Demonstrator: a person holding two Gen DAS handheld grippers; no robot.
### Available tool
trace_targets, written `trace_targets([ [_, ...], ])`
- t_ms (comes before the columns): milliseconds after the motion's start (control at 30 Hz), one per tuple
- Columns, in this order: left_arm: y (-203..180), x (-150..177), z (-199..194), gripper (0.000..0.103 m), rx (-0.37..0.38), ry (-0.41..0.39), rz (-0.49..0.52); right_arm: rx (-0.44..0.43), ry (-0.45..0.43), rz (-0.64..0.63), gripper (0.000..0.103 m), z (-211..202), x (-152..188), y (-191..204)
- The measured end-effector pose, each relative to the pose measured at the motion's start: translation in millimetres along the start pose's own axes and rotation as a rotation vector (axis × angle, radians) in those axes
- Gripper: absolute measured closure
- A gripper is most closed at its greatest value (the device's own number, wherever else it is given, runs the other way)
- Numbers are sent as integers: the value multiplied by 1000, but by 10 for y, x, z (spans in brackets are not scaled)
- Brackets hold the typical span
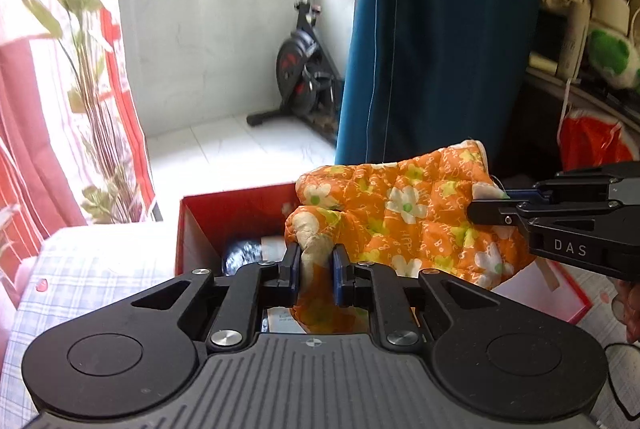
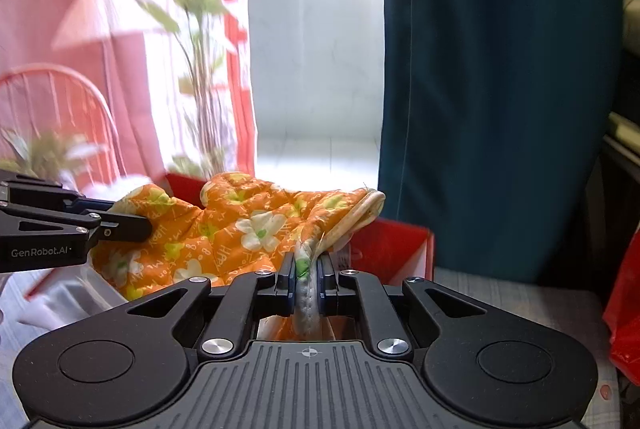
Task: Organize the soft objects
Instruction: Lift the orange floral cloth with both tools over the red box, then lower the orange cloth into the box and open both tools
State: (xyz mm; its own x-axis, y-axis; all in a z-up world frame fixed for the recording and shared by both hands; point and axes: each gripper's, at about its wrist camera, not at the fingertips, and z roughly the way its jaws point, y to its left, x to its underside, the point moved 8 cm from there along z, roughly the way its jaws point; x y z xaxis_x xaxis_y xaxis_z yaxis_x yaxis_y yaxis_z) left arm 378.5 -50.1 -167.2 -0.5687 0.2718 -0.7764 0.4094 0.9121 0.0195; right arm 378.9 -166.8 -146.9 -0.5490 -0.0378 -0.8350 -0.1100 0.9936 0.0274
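Note:
An orange quilted oven mitt with white and yellow flowers hangs stretched between both grippers over an open red box. My left gripper is shut on the mitt's thumb end. My right gripper is shut on the mitt's cuff edge. In the left wrist view the right gripper enters from the right, clamped on the cuff. In the right wrist view the left gripper enters from the left, pinching the mitt. The red box lies under and behind the mitt.
Inside the box lie a dark round item and a white item. The box stands on a checked cloth. A teal curtain, a pink striped curtain, a plant and an exercise bike stand behind. Shelves hold clutter at right.

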Motion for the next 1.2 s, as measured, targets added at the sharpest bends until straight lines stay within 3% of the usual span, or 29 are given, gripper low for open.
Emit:
trace_targets([
  [267,8,174,400,86,-4,155,73,14,162,-19,94,476,240,-3],
  [400,-28,183,454,85,-6,183,110,16,213,-34,94,631,280,41],
  [633,7,171,464,85,-2,199,91,10,292,-83,93,769,315,119],
  [700,28,162,412,84,10,192,61,18,292,-79,87,714,318,90],
  [800,56,118,315,74,12,166,52,47,265,-97,81,619,295,74],
  [833,42,117,252,65,7,154,52,49,247,-98,79,566,276,57],
  [867,41,105,193,53,5,139,50,51,230,-96,71,516,251,56],
  [933,21,75,73,40,3,106,48,56,191,-93,56,400,210,47],
  [967,9,62,15,35,3,92,47,59,172,-89,49,336,190,45],
  [1033,-32,35,-111,27,2,65,49,67,138,-71,42,207,157,19],
  [1133,-93,6,-293,9,15,28,55,75,105,-32,31,22,133,-2],
  [1200,-119,-15,-416,3,13,5,55,81,86,-13,16,-112,125,-8],
])
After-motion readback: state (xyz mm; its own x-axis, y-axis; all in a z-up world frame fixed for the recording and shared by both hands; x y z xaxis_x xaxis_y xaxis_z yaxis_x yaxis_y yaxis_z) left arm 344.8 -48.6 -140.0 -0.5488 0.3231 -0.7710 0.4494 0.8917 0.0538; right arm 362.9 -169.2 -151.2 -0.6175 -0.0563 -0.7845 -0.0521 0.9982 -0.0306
